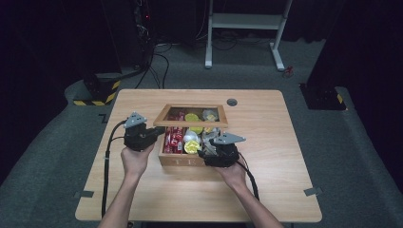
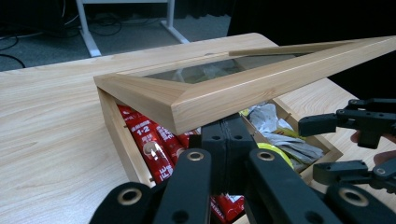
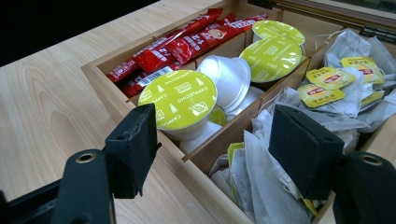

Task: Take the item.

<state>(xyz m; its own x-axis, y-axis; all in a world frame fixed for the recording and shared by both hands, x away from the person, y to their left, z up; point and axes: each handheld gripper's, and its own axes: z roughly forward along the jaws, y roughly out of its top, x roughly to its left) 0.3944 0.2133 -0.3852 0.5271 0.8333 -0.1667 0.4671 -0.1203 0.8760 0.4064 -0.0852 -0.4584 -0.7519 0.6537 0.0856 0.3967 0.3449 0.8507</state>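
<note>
Your left tool (image 2: 227, 140), jaws closed together, propped the glass-paned lid (image 2: 233, 88) of the wooden tea box (image 1: 178, 160) mid-surface; your right tool (image 3: 212, 149) stood open and empty over the capsule (image 3: 177, 99). Advice: approach it squarely; teabags (image 3: 327, 88) and red sachets (image 3: 187, 44) crowded alongside.

One wooden tea box (image 1: 185, 161) sits on one table (image 1: 266, 156), its one glass-paned lid (image 1: 190, 122) raised toward twelve o'clock. The box has three columns of compartments. In the right gripper view three yellow-lidded capsules (image 3: 180, 99) are countable, plus one white capsule (image 3: 229, 79) on its side. The red sachets (image 3: 196, 39) and tea bags (image 3: 327, 77) are too piled to count.
</note>
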